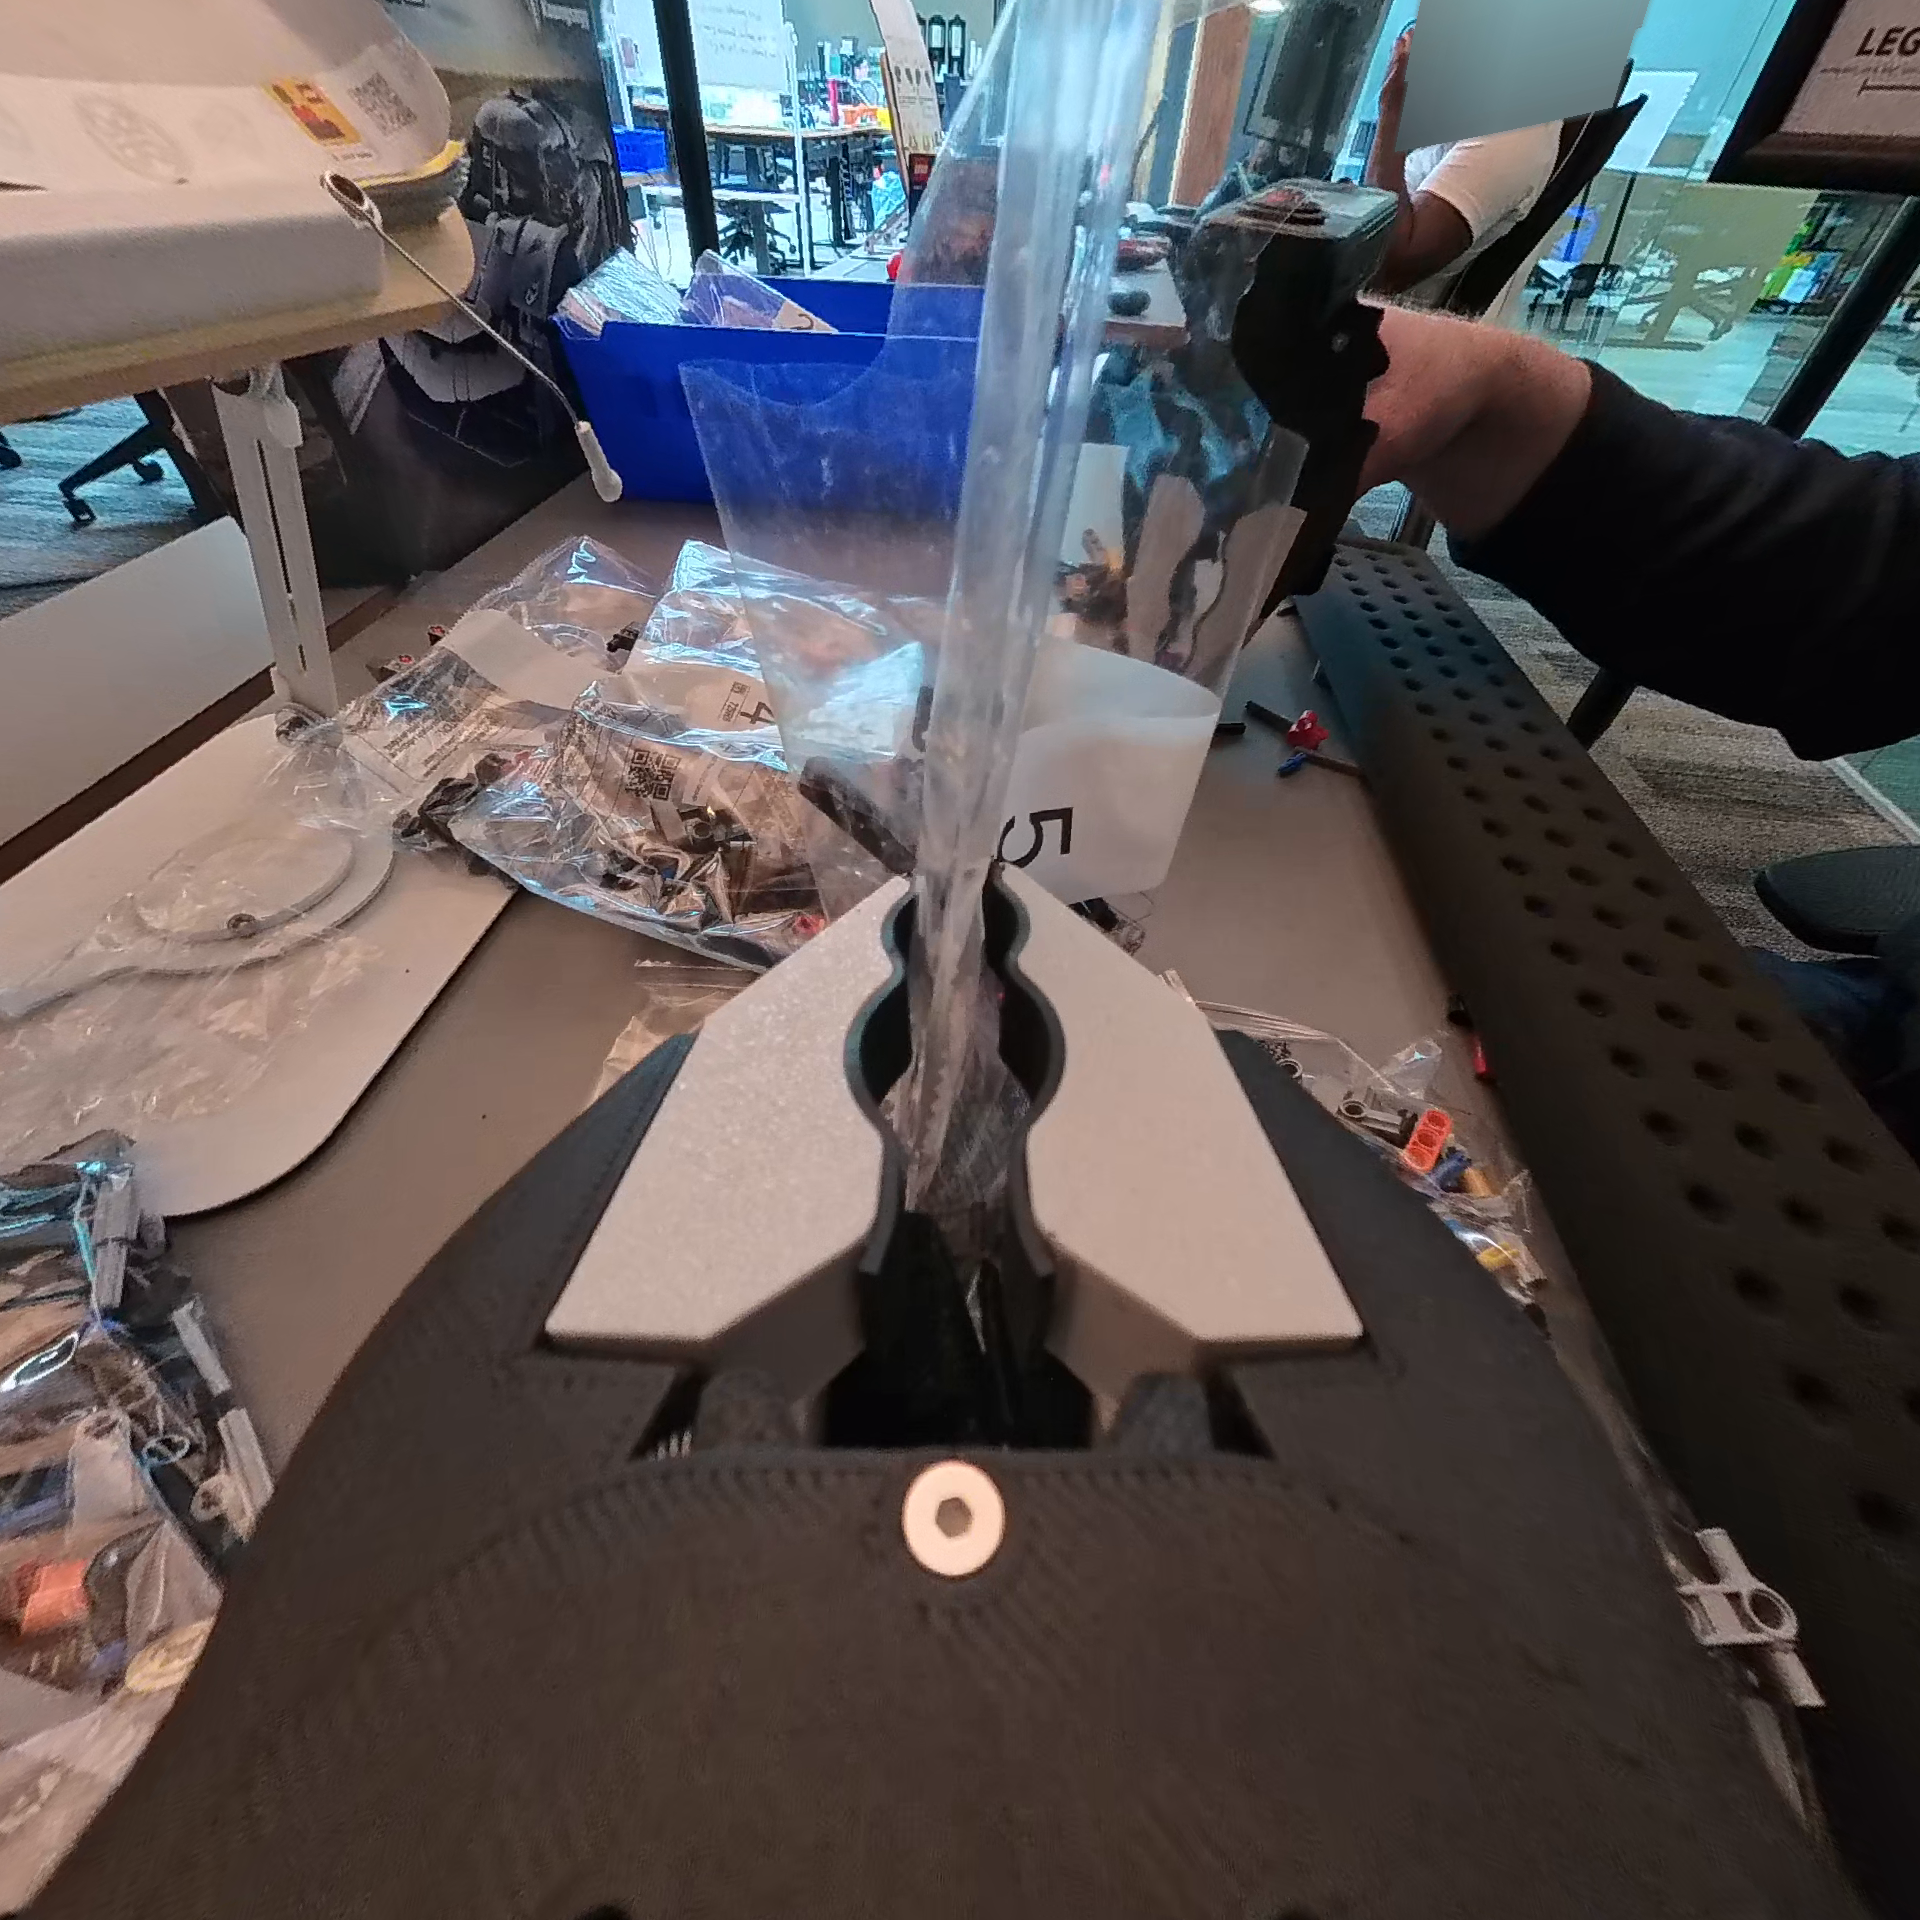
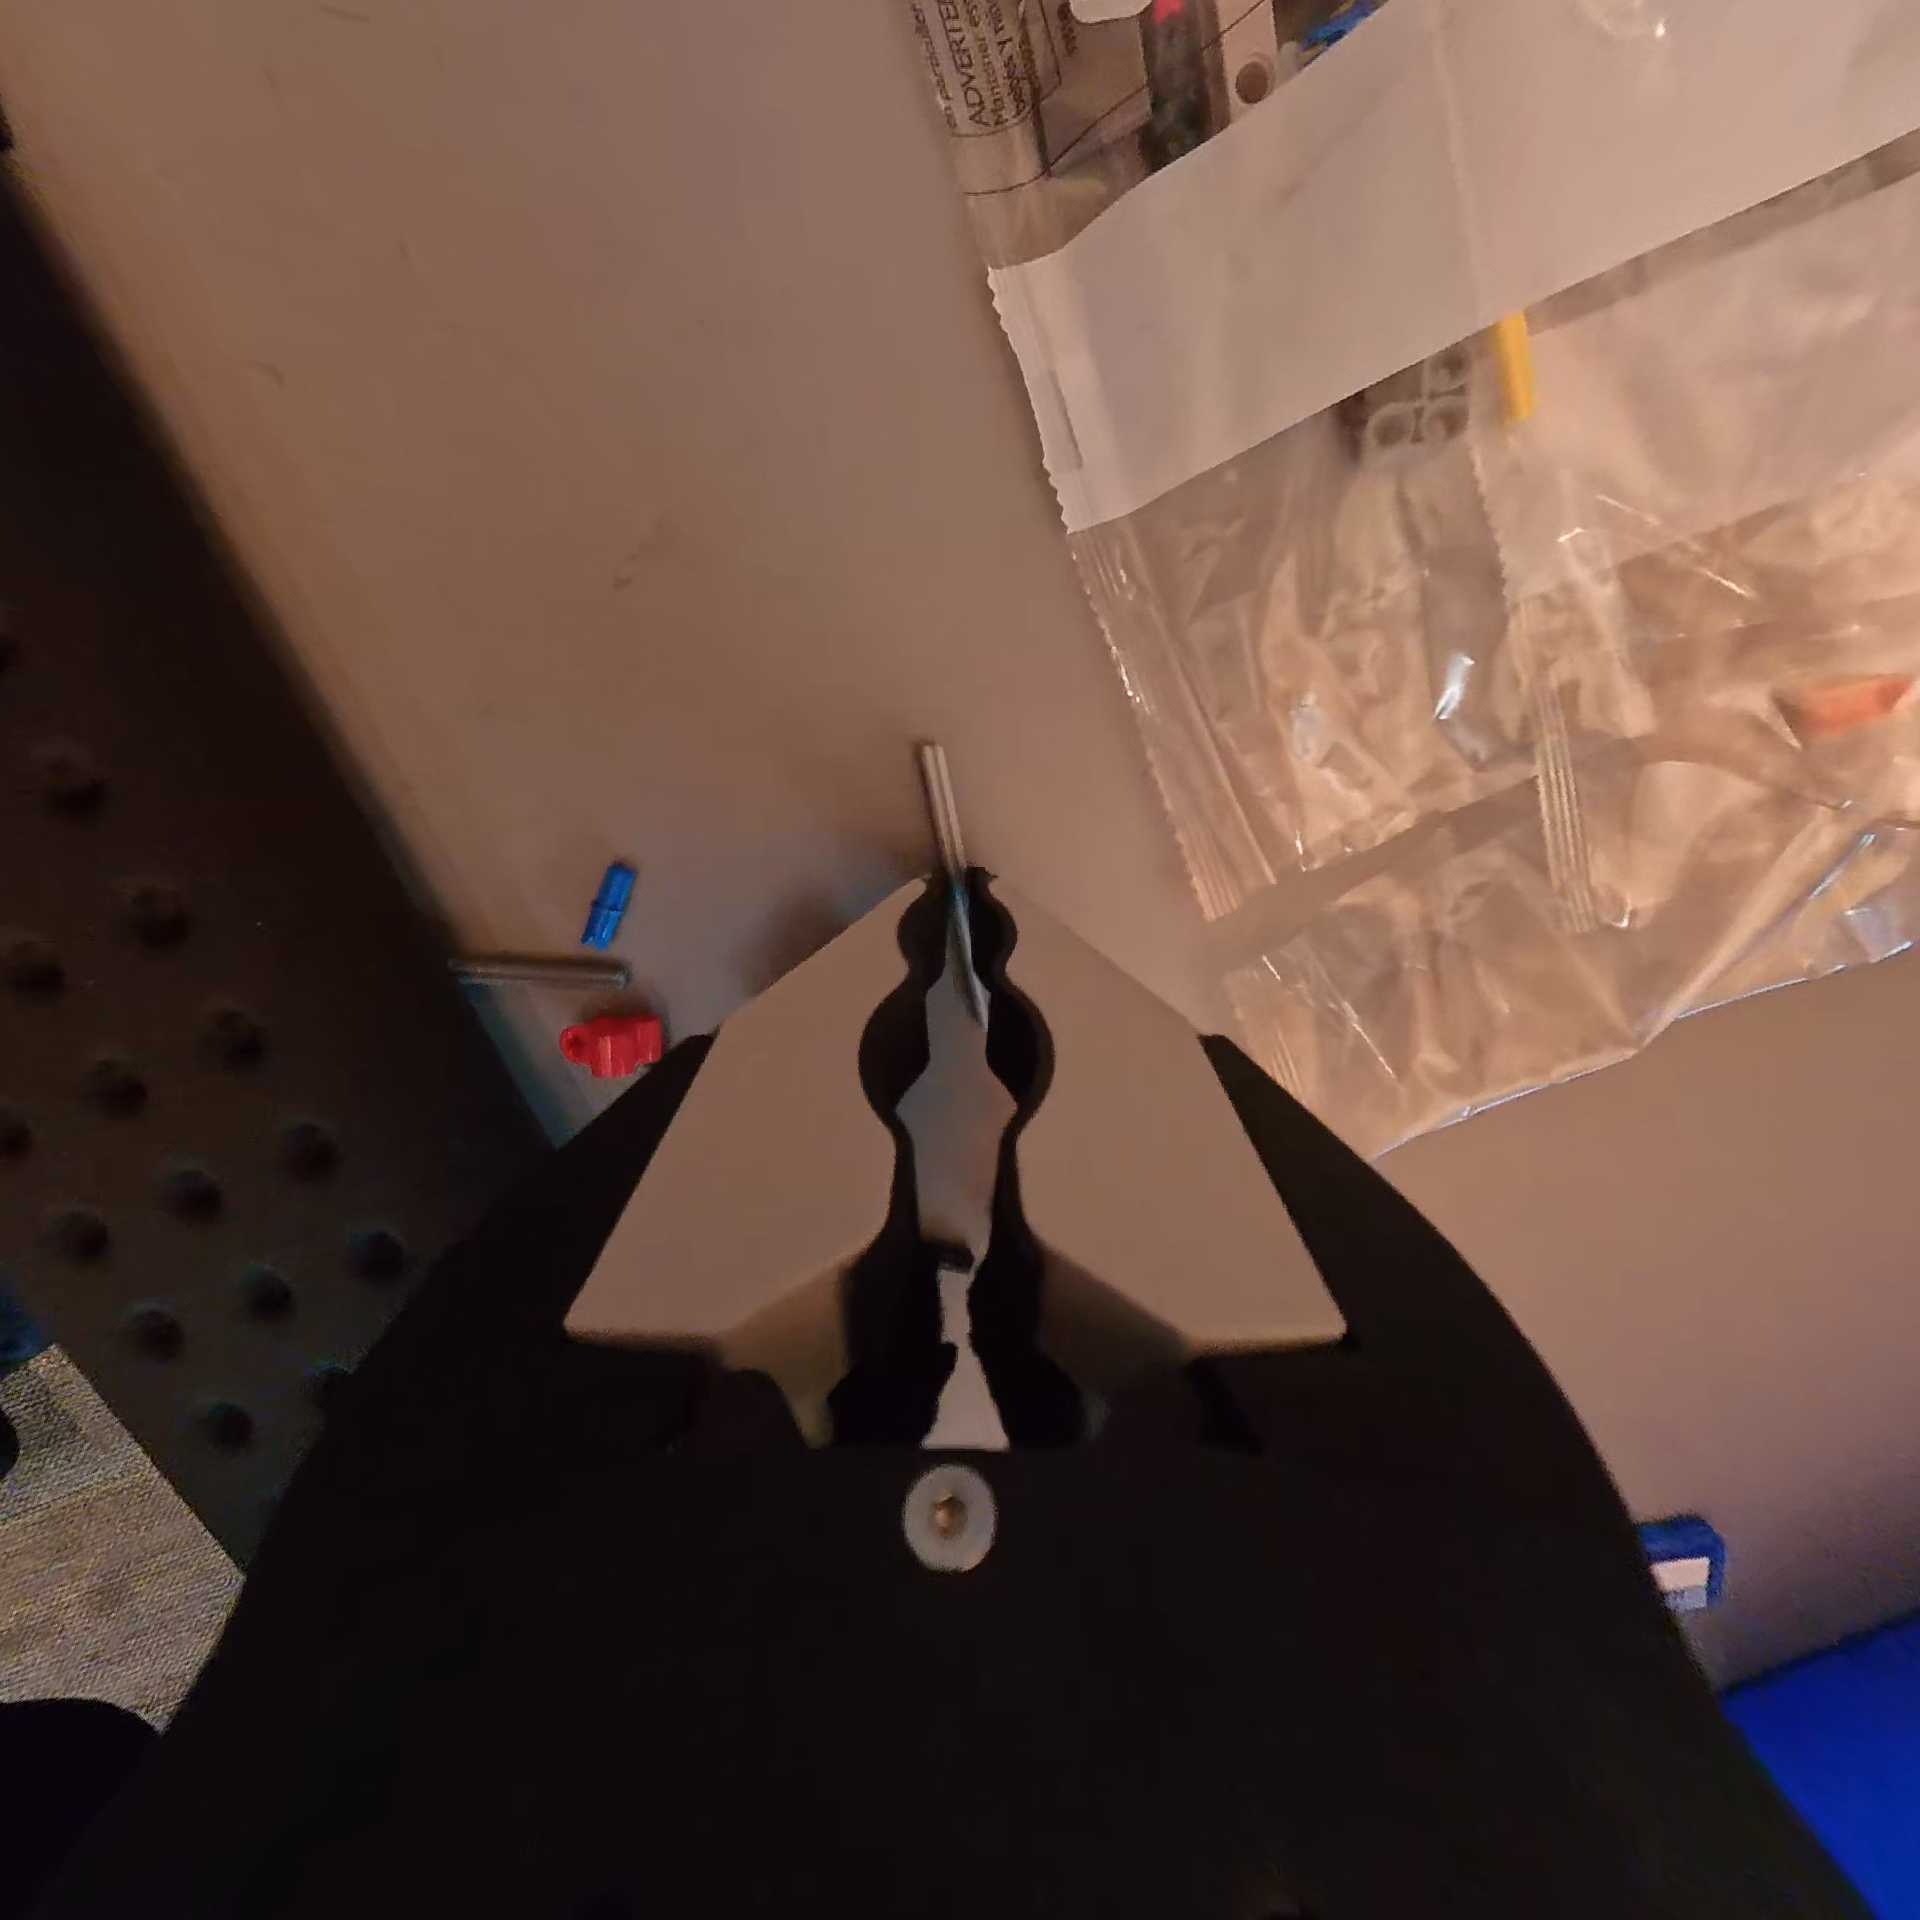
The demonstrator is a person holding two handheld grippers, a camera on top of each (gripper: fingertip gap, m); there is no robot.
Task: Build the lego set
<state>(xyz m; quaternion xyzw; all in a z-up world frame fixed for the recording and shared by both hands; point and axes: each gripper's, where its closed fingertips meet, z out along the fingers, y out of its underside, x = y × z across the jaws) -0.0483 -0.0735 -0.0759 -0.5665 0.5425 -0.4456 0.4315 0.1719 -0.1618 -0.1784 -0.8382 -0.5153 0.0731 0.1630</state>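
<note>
My left gripper [image 1: 956, 914] was clamped on a clear plastic bag [image 1: 997, 436], its film pinched between the grey fingers [image 1: 769, 1122] and rising up past the top of the view. The bag's lower part, with a white numbered label, hung just beyond the tips, above the grey table [image 1: 1299, 935]. Farther off, the right gripper [image 1: 1299, 343], held in a hand [image 1: 1455, 405], seemed to grip the same bag's far edge. To the left lay a heap of sealed Lego bags [image 1: 623, 769], beside a white lamp base [image 1: 260, 883]; a blue bin [image 1: 665, 405] stood behind.

In its own view, my right gripper [image 2: 961, 883] stood nearly closed, a thin strip of film caught at the tips. Below it on the table [image 2: 520, 416] lay a grey axle [image 2: 935, 800], a blue pin [image 2: 610, 904], a red piece [image 2: 613, 1044], and more parts bags [image 2: 1507, 675] to the right.
</note>
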